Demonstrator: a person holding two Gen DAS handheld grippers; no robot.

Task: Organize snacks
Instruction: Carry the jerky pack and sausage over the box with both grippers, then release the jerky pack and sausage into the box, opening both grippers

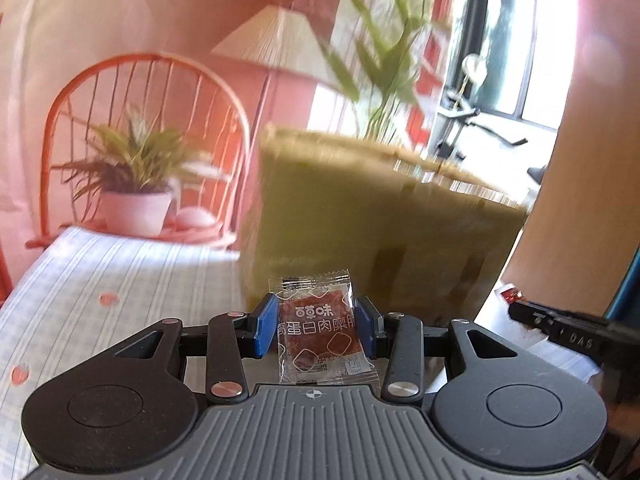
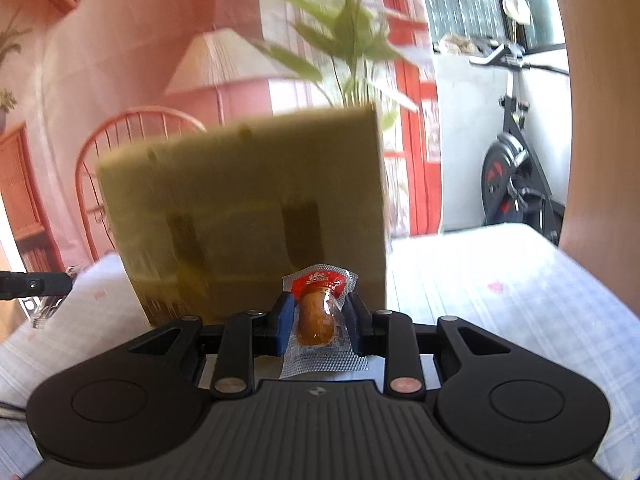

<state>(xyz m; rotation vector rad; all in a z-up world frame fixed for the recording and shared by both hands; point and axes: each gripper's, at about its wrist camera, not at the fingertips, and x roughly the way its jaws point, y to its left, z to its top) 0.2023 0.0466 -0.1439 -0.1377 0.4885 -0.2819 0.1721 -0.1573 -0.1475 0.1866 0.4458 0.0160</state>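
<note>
Two snacks gripped: left gripper (image 1: pixel 316 326) clamps clear meat-jerky packet (image 1: pixel 322 332), white print 百草味 / 高蛋白肉脯; right gripper (image 2: pixel 320 322) pinches sausage pouch (image 2: pixel 319 320), red label unreadable; both held before olive box (image 2: pixel 248 208) on striped tablecloth (image 1: pixel 120 280)

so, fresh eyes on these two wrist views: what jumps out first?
Each gripper is shut on a snack: the left gripper clamps a clear meat jerky packet with white Chinese lettering, and the right gripper pinches a vacuum-packed sausage with a red top. Straight ahead of both looms a big olive-green storage box on the striped tablecloth. Behind it stand leafy plants and, by the window, an exercise bike.
</note>
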